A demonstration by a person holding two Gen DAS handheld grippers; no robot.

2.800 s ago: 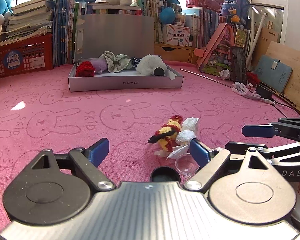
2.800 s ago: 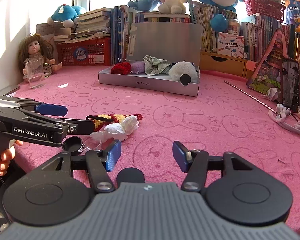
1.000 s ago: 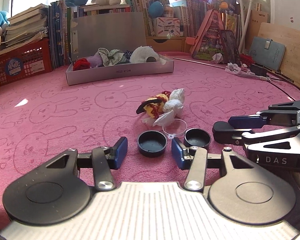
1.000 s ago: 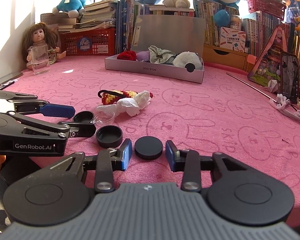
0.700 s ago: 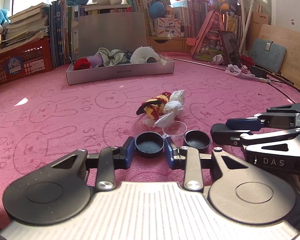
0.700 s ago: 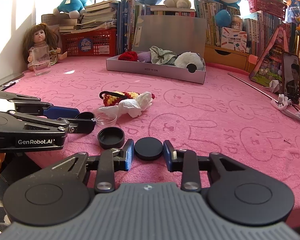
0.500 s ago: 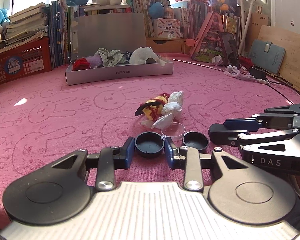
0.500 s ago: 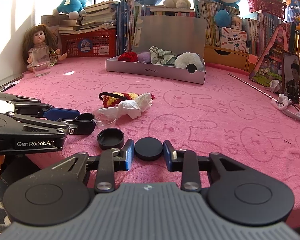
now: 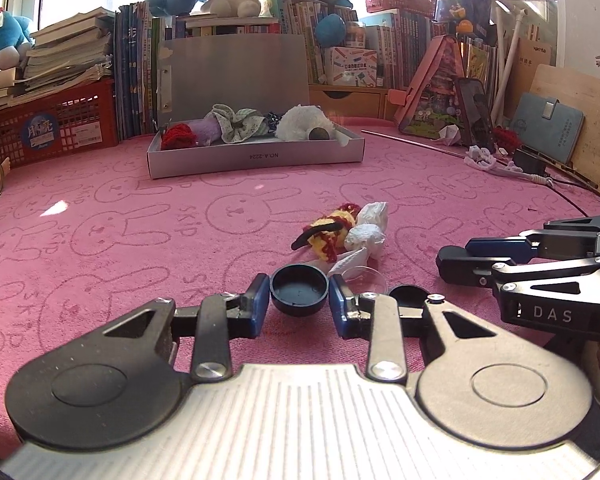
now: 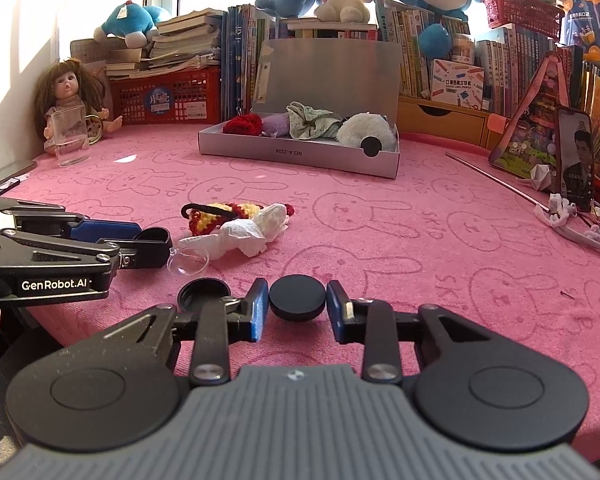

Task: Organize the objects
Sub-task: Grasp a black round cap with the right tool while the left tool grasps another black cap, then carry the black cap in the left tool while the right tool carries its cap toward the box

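Note:
My left gripper (image 9: 299, 305) is shut on a black round cap (image 9: 299, 289) that lies hollow side up, low over the pink cloth. My right gripper (image 10: 297, 307) is shut on a second black cap (image 10: 297, 297), flat side up. A third black cap (image 10: 203, 291) lies on the cloth between the two grippers; it also shows in the left wrist view (image 9: 408, 295). A clear plastic dome (image 10: 188, 263) lies beside crumpled white tissue (image 10: 256, 227) and a yellow-and-red crocheted toy (image 10: 216, 212). A grey open box (image 10: 300, 152) with soft toys stands further back.
A doll (image 10: 66, 100) and a glass mug (image 10: 67, 135) stand at the far left. A red basket (image 10: 164, 96), books and plush toys line the back. A phone (image 10: 575, 152), a metal rod (image 10: 496, 182) and white cord (image 10: 572, 220) lie on the right.
Both grippers came down to the caps and closed on them, one cap each. In the last half second they barely moved.

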